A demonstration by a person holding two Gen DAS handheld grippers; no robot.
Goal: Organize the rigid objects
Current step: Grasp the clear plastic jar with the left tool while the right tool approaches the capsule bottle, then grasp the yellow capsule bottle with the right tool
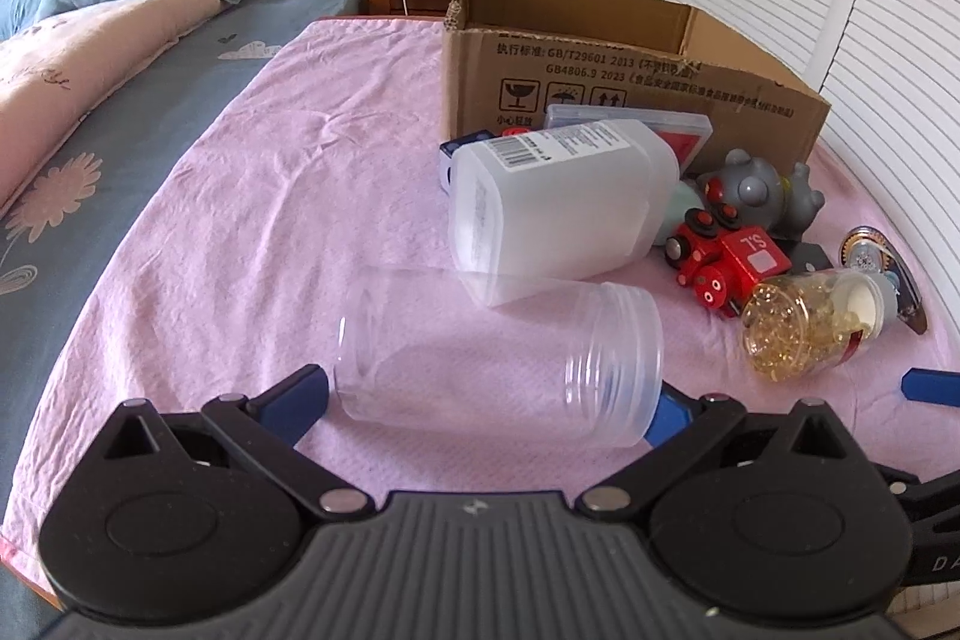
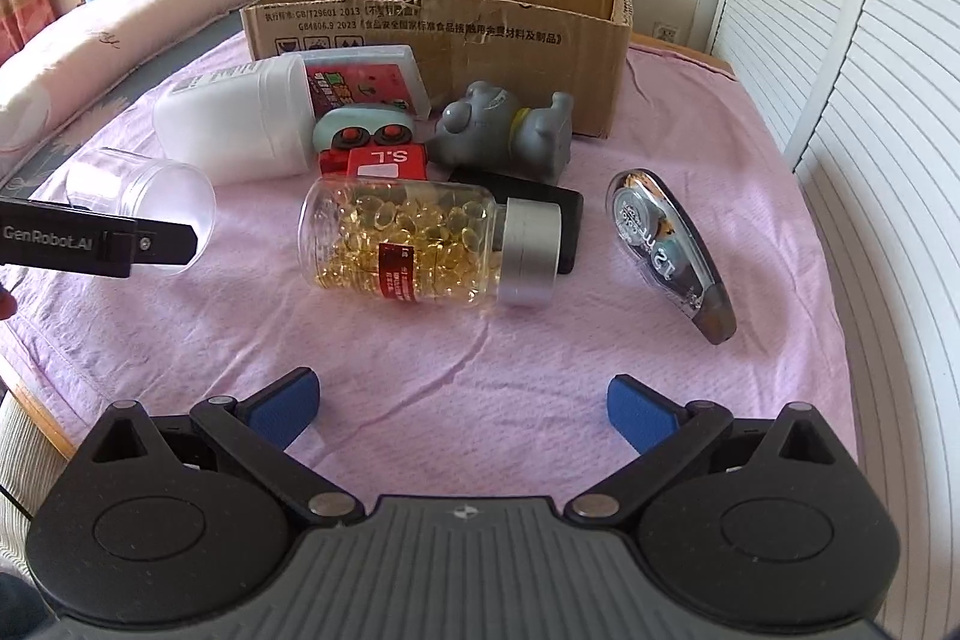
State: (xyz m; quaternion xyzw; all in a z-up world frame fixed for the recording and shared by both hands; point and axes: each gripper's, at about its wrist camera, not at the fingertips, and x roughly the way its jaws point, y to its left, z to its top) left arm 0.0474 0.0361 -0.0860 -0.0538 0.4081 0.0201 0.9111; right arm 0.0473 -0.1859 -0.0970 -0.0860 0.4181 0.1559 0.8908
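A clear empty jar lies on its side on the pink cloth, right between the fingers of my left gripper. That gripper is spread wide open, one pad near each end of the jar. In the right wrist view its black finger crosses in front of the same jar. My right gripper hovers open over bare cloth, short of a bottle of yellow capsules lying on its side. An open cardboard box stands at the back.
Clustered before the box are a white translucent container, a red toy train, a grey toy figure, a red card case and a black flat item. A correction tape lies right. Louvred doors flank the bed.
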